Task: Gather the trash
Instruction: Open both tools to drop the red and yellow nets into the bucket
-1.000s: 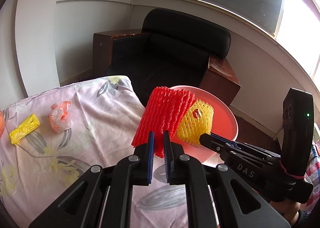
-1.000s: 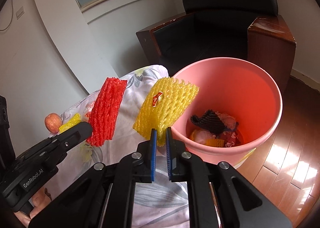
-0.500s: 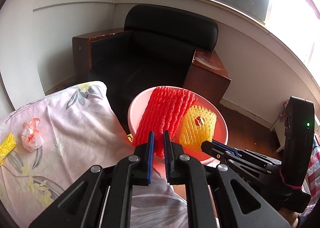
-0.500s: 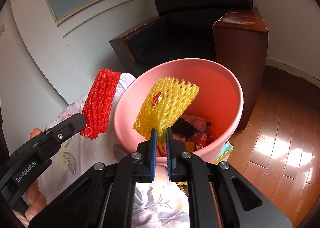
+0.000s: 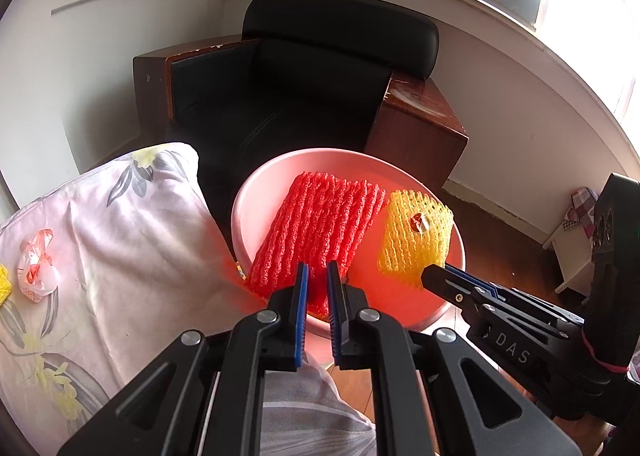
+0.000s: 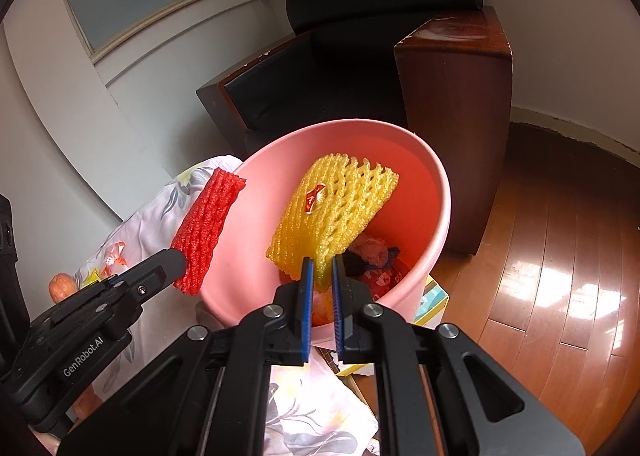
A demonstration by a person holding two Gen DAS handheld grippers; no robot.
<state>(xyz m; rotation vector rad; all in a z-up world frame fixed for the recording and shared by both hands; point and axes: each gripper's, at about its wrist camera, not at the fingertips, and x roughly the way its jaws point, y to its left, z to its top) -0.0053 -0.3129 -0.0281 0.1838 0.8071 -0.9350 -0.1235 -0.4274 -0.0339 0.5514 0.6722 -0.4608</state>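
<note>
My left gripper [image 5: 317,276] is shut on a red foam fruit net [image 5: 320,228], which hangs over the pink bucket [image 5: 248,192]. My right gripper [image 6: 320,270] is shut on a yellow foam fruit net [image 6: 336,208] with a small sticker, held above the mouth of the pink bucket [image 6: 436,192]. Several bits of trash lie at the bucket's bottom [image 6: 372,256]. In the left wrist view the right gripper [image 5: 434,272] shows at the right with the yellow net [image 5: 416,232]. In the right wrist view the left gripper [image 6: 176,256] shows at the left with the red net [image 6: 208,224].
A floral cloth [image 5: 120,240] covers the surface to the left, with a crumpled white-and-red wrapper [image 5: 36,264] and a yellow scrap [image 5: 3,284] on it. A black armchair with wooden sides [image 5: 320,88] stands behind the bucket. Wooden floor [image 6: 560,276] lies to the right.
Both grippers have carried their nets from beside the cloth-covered surface to over the bucket's mouth. The bucket now sits closer and more central in both views.
</note>
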